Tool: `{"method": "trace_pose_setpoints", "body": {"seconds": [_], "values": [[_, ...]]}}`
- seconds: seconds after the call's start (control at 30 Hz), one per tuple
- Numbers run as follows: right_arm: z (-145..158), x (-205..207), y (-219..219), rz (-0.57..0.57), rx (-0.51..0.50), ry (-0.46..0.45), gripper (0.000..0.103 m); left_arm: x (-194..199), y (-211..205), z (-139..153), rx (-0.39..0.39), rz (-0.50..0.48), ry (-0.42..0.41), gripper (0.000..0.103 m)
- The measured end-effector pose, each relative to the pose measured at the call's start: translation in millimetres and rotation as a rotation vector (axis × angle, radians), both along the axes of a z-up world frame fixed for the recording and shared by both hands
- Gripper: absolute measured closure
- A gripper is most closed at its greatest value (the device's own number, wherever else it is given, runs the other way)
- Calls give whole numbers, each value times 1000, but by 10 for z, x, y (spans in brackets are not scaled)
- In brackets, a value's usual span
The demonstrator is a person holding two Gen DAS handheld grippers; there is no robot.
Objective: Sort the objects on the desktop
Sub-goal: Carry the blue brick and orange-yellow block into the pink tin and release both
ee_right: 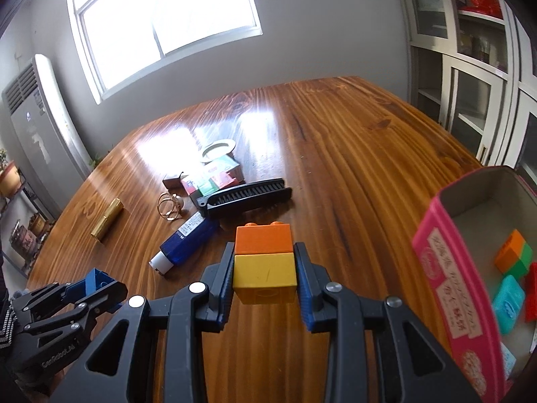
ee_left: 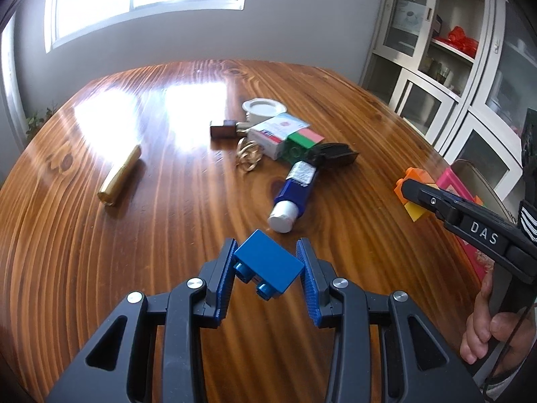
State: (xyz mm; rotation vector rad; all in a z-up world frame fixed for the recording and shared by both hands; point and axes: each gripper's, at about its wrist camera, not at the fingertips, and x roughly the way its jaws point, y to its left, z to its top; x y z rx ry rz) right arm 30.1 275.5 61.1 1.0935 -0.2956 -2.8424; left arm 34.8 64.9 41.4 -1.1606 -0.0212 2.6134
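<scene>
My left gripper (ee_left: 266, 263) is shut on a blue toy brick (ee_left: 268, 268), tilted, studs facing me, held above the wooden table (ee_left: 167, 235). My right gripper (ee_right: 264, 275) is shut on a stacked orange-and-yellow brick (ee_right: 263, 262), orange half on top. The pink box (ee_right: 446, 282) stands at the right, open, with orange, green, teal and red blocks inside. In the left wrist view the right gripper (ee_left: 411, 191) shows at the right with its orange-and-yellow brick (ee_left: 414, 196) before the pink box (ee_left: 451, 181). The left gripper (ee_right: 100, 285) with the blue brick (ee_right: 95, 280) appears low left in the right wrist view.
On the table lie a blue tube with a white cap (ee_left: 293, 191), a black comb (ee_right: 245, 196), gold rings (ee_left: 248, 158), small cartons (ee_left: 280, 134), a white lid (ee_left: 263, 107), a dark small box (ee_left: 223, 129) and a gold cylinder (ee_left: 120, 176). A person's hand (ee_left: 486, 325) grips the right handle. White cabinets (ee_left: 446, 50) stand behind.
</scene>
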Motion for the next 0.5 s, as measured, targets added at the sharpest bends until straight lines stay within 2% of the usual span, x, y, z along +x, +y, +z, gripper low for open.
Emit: {"method": "trace_pose_setpoints", "body": {"seconds": [0.5], "values": [[238, 517, 581, -113, -20, 92, 67, 107, 620, 204, -34, -104, 43, 64]]}}
